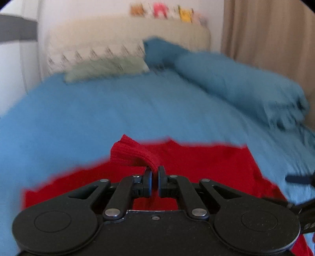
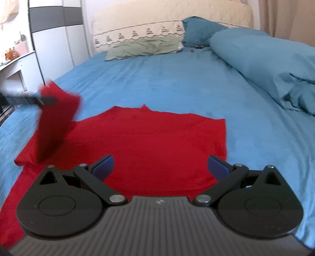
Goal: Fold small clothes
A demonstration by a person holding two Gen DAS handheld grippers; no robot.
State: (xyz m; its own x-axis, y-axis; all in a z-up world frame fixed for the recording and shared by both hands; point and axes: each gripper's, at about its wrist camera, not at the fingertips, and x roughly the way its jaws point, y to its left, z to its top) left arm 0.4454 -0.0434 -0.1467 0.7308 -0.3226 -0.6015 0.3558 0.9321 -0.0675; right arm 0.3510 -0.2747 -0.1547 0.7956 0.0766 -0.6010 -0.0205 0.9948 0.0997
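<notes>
A red shirt [image 2: 149,141] lies spread on the blue bedsheet [image 2: 177,82]; it also shows in the left wrist view [image 1: 206,161]. My left gripper [image 1: 154,177] is shut on a red sleeve [image 1: 133,153] and holds it lifted above the shirt. In the right wrist view the left gripper [image 2: 46,100] appears at the left edge with the sleeve [image 2: 55,118] hanging from it. My right gripper [image 2: 159,167] is open and empty, hovering over the near part of the shirt.
A rolled blue duvet [image 2: 265,65] lies along the right side of the bed. A green pillow [image 2: 145,48] and a blue pillow [image 2: 196,29] rest at the headboard [image 2: 157,13]. A white wardrobe [image 2: 53,39] stands to the left.
</notes>
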